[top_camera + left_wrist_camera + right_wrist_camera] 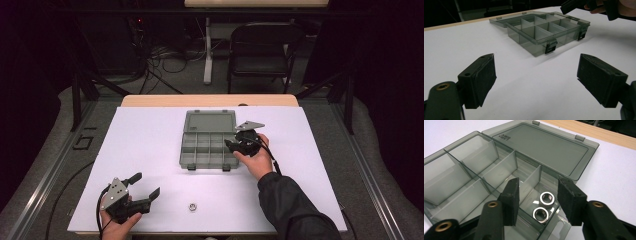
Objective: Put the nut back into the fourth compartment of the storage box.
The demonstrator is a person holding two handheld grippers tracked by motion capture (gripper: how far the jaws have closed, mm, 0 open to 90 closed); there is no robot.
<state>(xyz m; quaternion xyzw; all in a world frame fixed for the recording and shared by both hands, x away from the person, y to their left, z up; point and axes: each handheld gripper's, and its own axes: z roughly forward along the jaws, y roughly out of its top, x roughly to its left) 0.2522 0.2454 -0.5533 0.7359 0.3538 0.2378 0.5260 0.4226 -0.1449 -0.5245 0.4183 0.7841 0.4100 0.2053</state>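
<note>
Here two metal nuts (544,207) lie in a near corner compartment of the open organiser box (208,140), directly under our right tool (537,195), its jaws released and empty. Our left tool (145,186) waits open by a third nut (191,206) on the surface (150,130) (a careless grab could send it rolling).

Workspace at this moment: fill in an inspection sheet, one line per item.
Surface: white table top, wooden edge at the far side.
Job's things: open organizer box, lid flat behind it; two nuts in a corner compartment; third nut loose on the near table.
Clutter: nothing seen.
Grippers: right gripper open above the two nuts; left gripper open, holding nothing.
Cables: one trailing from each gripper; a tangle on the floor.
Surroundings: folding chair, dark room.
</note>
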